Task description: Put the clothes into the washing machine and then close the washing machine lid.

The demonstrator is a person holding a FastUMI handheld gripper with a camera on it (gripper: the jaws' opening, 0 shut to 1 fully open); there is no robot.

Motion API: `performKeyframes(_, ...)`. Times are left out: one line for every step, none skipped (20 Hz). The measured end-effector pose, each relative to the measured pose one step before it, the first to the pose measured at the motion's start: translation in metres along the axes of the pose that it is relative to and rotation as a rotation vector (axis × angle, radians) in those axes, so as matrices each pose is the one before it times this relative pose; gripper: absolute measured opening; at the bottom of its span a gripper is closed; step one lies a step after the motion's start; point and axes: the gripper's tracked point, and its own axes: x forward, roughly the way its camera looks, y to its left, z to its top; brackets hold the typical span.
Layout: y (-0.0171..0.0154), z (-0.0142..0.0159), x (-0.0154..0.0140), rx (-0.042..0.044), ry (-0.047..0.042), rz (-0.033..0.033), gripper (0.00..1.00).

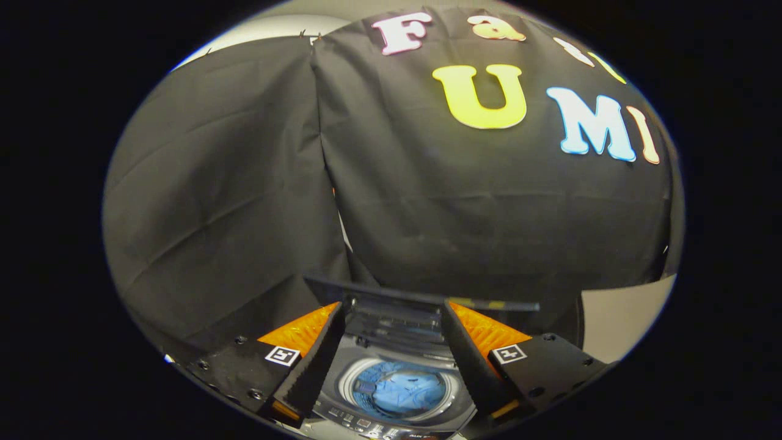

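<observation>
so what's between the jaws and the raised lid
In the gripper view the open jaws frame the washer's drum, blue clothes inside. The gripper holds nothing; the lid stands beyond.

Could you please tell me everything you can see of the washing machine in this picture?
The washing machine is a small grey top-loader, seen from above between the open fingers of the tool, which touches nothing. Its dark lid stands raised at the back, with see-through panels. The round drum opening, ringed by a pale rim, holds blue clothes. A control panel with small buttons runs along the near edge. It stands close to the booth's black cloth wall.
</observation>
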Motion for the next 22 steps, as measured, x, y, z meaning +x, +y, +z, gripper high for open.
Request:
performKeyframes(-0.00380,0.01277,0.00052,0.00574,-0.02010,-0.01020,0.98)
performKeyframes(-0.00641,0.01270,-0.00191,0.00451,-0.02202,-0.01838,0.98)
performKeyframes(-0.00566,0.01344,0.00455,0.00467,-0.02232,-0.01415,0.98)
performKeyframes(-0.00474,0.01213,0.00777,0.01018,-0.02108,-0.01209,0.98)
performKeyframes(-0.00349,0.00917,0.00950,0.02218,-0.01439,-0.00434,0.98)
performKeyframes(-0.00300,0.00529,0.01225,0.02791,-0.02405,-0.01200,0.98)
performKeyframes(-0.00957,0.00659,0.01101,0.03757,-0.01525,-0.02835,0.98)
performKeyframes(-0.00880,0.00282,0.01222,0.02482,-0.01255,-0.02936,0.98)
performKeyframes(-0.00590,-0.00035,0.01173,0.01198,-0.00207,-0.03094,0.98)
performKeyframes(-0.00578,-0.00269,0.01042,0.00317,0.01112,-0.02658,0.98)
performKeyframes(-0.00422,-0.00662,0.01023,-0.00262,0.02996,-0.02157,0.98)
performKeyframes(-0.00363,-0.01040,0.00836,-0.00595,0.03236,-0.01880,0.98)
performKeyframes(-0.00337,-0.00749,0.00870,-0.00724,0.02815,-0.01537,0.98)
performKeyframes(-0.00413,-0.00689,0.00903,-0.01356,0.02088,-0.02383,0.98)
performKeyframes(-0.00161,-0.00406,0.00736,-0.01676,0.01075,-0.01413,0.98)
performKeyframes(0.00628,-0.00617,0.00346,-0.01776,0.00843,-0.01311,0.98)
performKeyframes(-0.00053,-0.00392,0.00314,-0.01702,0.00940,-0.01023,0.98)
performKeyframes(-0.00066,-0.00833,0.00537,-0.01219,0.01433,-0.00798,0.98)
performKeyframes(-0.00088,-0.00508,0.00432,-0.01140,0.01133,-0.00622,0.98)
performKeyframes(-0.00213,-0.00461,0.00323,-0.01063,0.01230,-0.00707,0.98)
performKeyframes(-0.00100,-0.00459,0.00418,-0.01042,0.01034,-0.00492,0.98)
performKeyframes(-0.00189,-0.00575,0.00225,-0.00970,0.01478,-0.00450,0.98)
